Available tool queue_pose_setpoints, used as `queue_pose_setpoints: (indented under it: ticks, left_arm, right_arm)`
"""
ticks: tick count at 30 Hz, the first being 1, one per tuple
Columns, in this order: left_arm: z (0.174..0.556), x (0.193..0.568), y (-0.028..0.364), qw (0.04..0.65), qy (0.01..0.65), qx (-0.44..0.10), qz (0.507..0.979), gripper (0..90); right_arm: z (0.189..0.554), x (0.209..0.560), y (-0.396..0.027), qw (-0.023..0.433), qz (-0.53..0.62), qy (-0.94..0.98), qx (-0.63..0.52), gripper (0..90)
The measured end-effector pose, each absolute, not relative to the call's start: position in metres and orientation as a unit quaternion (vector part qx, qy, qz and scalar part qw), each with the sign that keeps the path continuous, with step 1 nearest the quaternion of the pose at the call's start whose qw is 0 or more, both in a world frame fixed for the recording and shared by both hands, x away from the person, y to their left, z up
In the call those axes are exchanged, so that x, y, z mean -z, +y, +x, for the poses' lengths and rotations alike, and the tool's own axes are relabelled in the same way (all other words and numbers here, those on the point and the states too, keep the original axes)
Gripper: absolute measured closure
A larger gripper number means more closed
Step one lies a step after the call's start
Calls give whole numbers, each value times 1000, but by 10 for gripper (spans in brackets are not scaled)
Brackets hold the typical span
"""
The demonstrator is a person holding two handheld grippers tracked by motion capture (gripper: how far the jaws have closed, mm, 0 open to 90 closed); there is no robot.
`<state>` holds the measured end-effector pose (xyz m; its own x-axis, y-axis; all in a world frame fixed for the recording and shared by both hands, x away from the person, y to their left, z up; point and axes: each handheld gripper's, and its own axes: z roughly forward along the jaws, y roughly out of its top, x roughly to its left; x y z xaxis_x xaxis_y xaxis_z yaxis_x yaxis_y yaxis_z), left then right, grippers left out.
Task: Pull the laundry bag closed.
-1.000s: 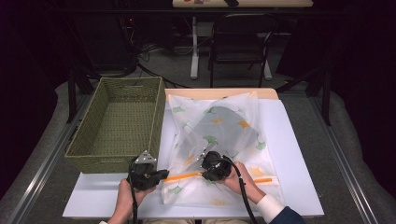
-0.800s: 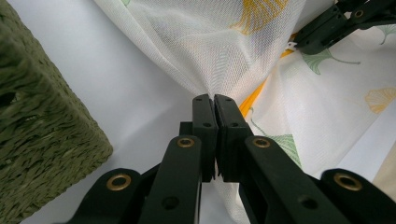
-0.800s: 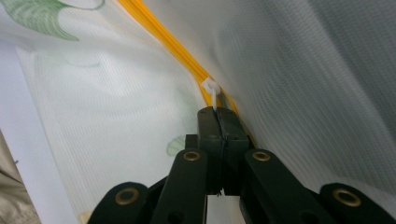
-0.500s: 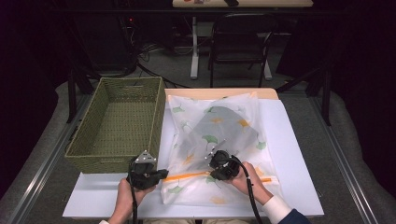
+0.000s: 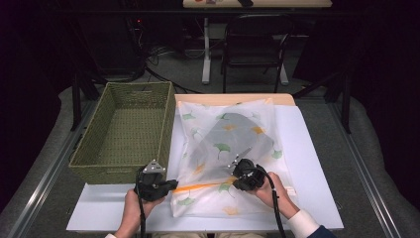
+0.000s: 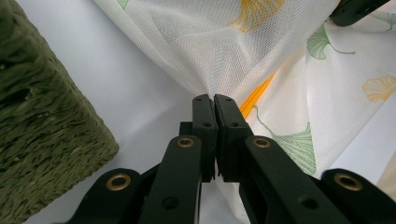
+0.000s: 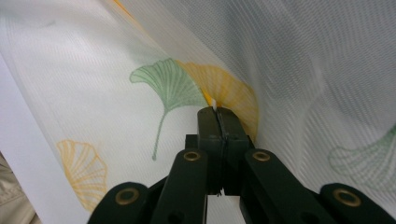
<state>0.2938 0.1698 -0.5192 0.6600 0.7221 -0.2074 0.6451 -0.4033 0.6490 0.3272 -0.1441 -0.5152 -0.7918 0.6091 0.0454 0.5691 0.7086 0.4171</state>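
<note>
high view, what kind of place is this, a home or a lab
Most likely a lab or recording workspace, not a home: the white table stands on a padded platform in a dark room, loose cables run across the floor, and a black chair waits by another desk behind.

My mesh laundry bag sits centre of the high view, on the white sheet just right of the basket. It's sheer white, printed with green and orange ginkgo leaves, something grey showing through its upper half. An orange zipper runs across its lower part, the fabric there rumpled and lifted.
</note>
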Motion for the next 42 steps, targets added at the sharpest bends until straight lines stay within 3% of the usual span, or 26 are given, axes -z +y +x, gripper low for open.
queue_pose_setpoints:
  ticks: [42]
  left_arm:
    - [296, 521, 172, 349, 410, -57, 841, 877]
  right_arm:
    - [321, 520, -237, 60, 413, 889, -189, 900]
